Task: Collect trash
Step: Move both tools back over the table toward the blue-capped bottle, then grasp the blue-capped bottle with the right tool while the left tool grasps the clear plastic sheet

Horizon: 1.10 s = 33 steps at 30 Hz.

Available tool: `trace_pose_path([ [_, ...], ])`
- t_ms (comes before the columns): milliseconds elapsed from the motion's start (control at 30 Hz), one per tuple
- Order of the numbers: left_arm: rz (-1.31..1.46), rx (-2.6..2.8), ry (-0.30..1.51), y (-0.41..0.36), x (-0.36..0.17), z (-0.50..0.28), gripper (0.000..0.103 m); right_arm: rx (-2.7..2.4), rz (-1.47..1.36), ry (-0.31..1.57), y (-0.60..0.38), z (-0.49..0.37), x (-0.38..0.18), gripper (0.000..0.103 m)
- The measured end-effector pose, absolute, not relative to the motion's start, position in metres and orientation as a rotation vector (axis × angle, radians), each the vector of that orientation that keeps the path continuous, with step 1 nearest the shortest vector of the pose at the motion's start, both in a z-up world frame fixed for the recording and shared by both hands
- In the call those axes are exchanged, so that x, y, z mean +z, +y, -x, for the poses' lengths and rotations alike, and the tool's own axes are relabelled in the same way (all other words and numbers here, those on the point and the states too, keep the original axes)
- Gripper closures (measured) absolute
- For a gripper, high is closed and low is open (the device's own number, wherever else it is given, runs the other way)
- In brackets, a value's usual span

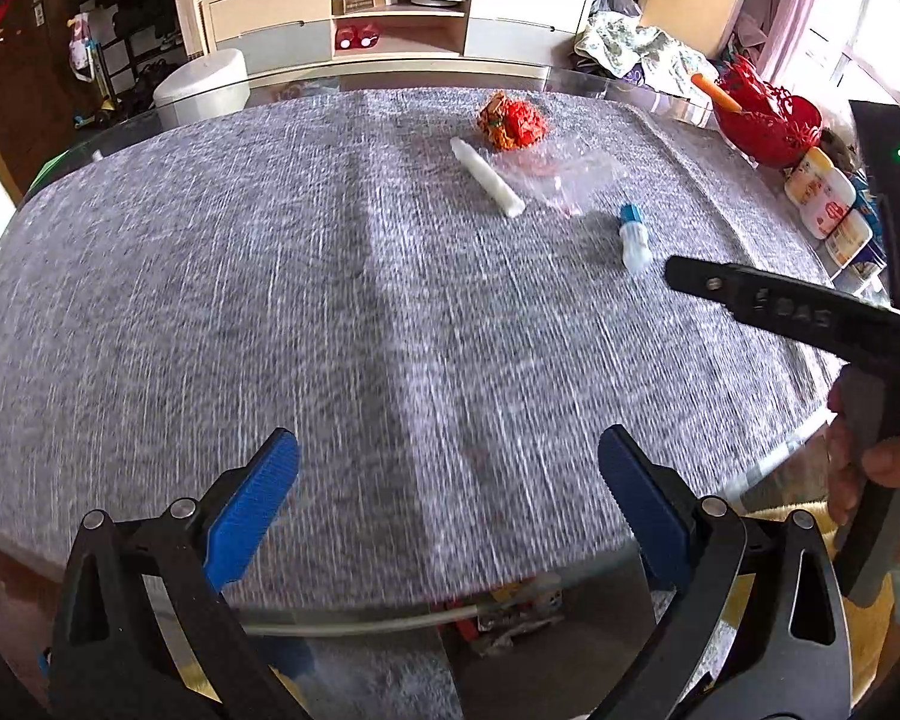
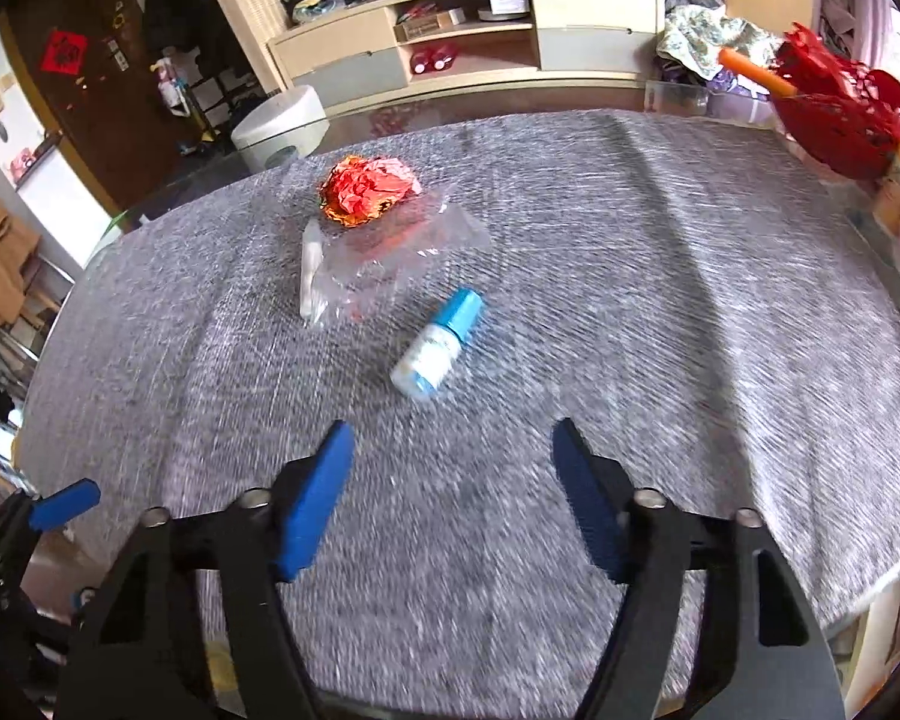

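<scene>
Both claws hang spread and empty over the grey-clothed bench (image 2: pixel 660 312): the left claw (image 1: pixel 450 480), the right claw (image 2: pixel 450 474). The trash lies ahead: a small blue-capped bottle (image 2: pixel 435 345) nearest, then a clear plastic bag (image 2: pixel 402 252), a white tube (image 2: pixel 312 276) and crumpled red paper (image 2: pixel 369 186).

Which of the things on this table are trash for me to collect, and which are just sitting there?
Trash, likely:
crumpled red wrapper
clear plastic bag
white tube
small blue-capped bottle

Just lying about:
red basket
white jars at the table's edge
grey tablecloth
</scene>
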<state>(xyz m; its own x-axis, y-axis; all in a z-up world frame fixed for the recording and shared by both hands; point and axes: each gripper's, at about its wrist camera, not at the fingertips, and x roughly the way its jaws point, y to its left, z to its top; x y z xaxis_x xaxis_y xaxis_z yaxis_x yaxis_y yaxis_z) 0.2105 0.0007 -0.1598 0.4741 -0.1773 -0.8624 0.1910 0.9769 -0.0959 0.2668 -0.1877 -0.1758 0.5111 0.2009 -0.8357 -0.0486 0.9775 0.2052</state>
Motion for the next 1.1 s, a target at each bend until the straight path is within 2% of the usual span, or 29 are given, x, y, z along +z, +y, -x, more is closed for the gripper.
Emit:
trace_pose_path([
  [133, -0.008, -0.231, 1.052, 0.001, -0.16, -0.226, 0.008, 0.165, -0.155, 1.046, -0.179, -0.283, -0.185, 0.056],
  [367, 0.001, -0.235, 1.049, -0.001, -0.16, -0.252, 0.008, 0.148, -0.123, 1.037, -0.175, -0.299, -0.192, 0.069],
  [400, 0.0, -0.237, 1.049, -0.003, -0.16, -0.256, 0.008, 0.134, -0.11, 1.036, -0.176, -0.3, -0.192, 0.075],
  [433, -0.001, -0.241, 1.048, -0.005, -0.16, -0.26, 0.008, 0.129, -0.104, 1.036, -0.177, -0.3, -0.192, 0.077],
  [933, -0.026, -0.373, 1.022, -0.066, -0.155, -0.323, 0.01, 0.03, -0.186, 1.035, -0.244, -0.317, -0.179, 0.08],
  [1100, -0.053, -0.443, 1.036, -0.093, -0.162, -0.345, 0.024, 0.017, -0.224, 1.036, -0.261, -0.325, -0.18, 0.08],
])
